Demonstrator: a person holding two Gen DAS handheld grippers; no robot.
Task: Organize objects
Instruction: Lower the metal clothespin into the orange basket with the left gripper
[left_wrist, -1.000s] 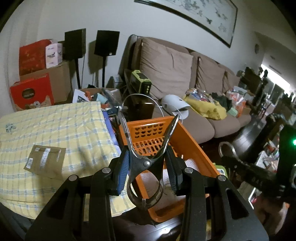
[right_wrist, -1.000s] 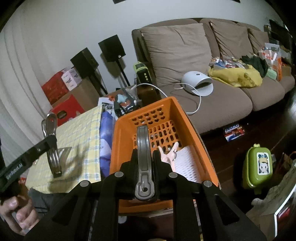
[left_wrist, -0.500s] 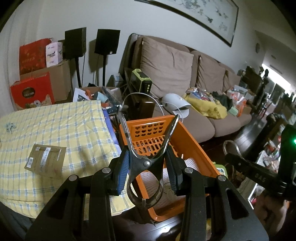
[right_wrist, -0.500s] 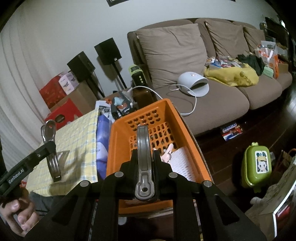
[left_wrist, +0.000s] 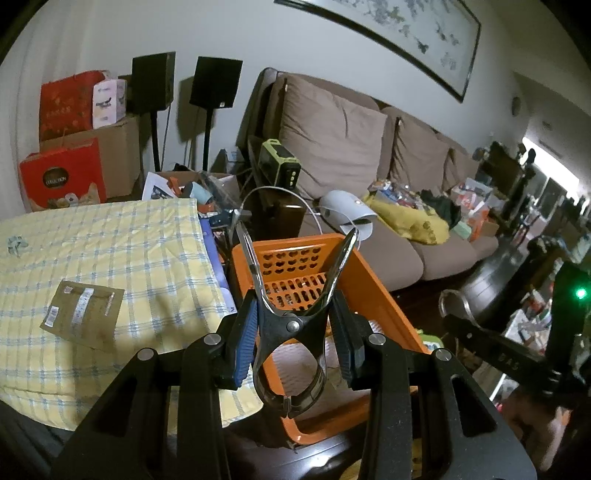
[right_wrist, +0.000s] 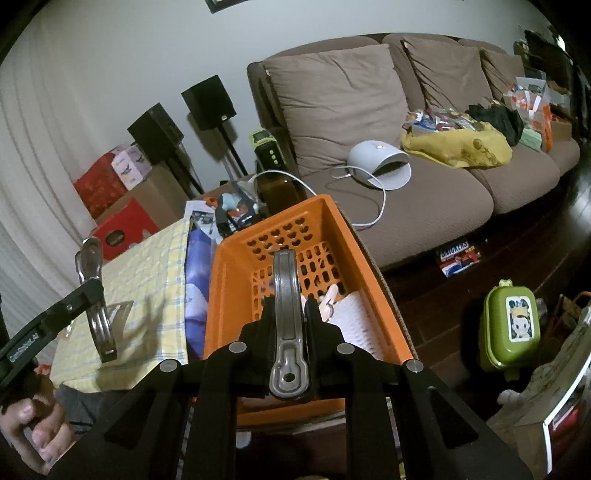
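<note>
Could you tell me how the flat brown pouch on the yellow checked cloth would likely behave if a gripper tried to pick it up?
The brown pouch lies flat and thin, so it probably weighs little and bends when lifted. Flush with the soft checked cloth, its edges look hard to get under, and pushing may just slide it or bunch the fabric.

Basket (left_wrist: 373, 280) right of checked cloth (left_wrist: 110, 251), packet (left_wrist: 83, 317) on cloth, sofa (left_wrist: 351, 166) behind.

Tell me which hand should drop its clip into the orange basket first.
Right, probably. The right gripper holds its metal clip directly above the orange basket; the left gripper's clip hangs near the basket's corner.
</note>
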